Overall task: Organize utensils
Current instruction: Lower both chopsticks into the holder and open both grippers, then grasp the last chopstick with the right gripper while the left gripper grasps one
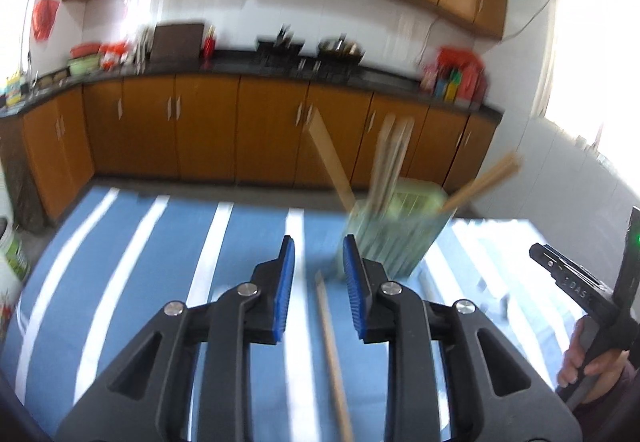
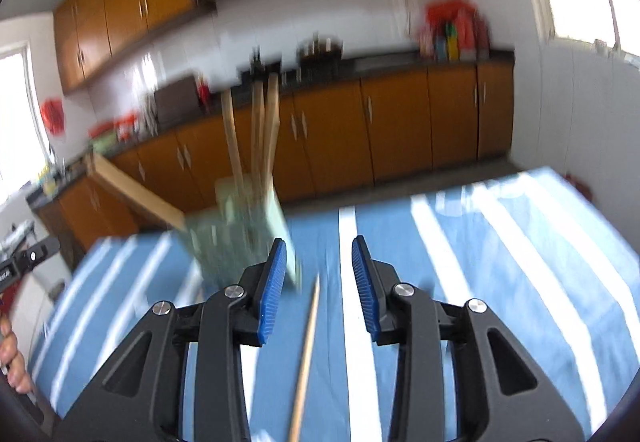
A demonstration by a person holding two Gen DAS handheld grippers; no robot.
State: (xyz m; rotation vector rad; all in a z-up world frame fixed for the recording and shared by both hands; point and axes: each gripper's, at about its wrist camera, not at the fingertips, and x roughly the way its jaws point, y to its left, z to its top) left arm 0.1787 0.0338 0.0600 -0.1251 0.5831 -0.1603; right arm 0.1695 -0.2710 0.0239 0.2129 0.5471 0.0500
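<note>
Pickup step, by the look of it: left gripper and right gripper both have jaws parted and empty, each with a loose chopstick lying on the cloth between and below them. Green holder, already stocked, stands just ahead of the left's right jaw and the right's left jaw. Next move likely needs lowering to straddle and pinch; holder crowds inner sides, cloth edge beyond, bare cloth outside.
</note>
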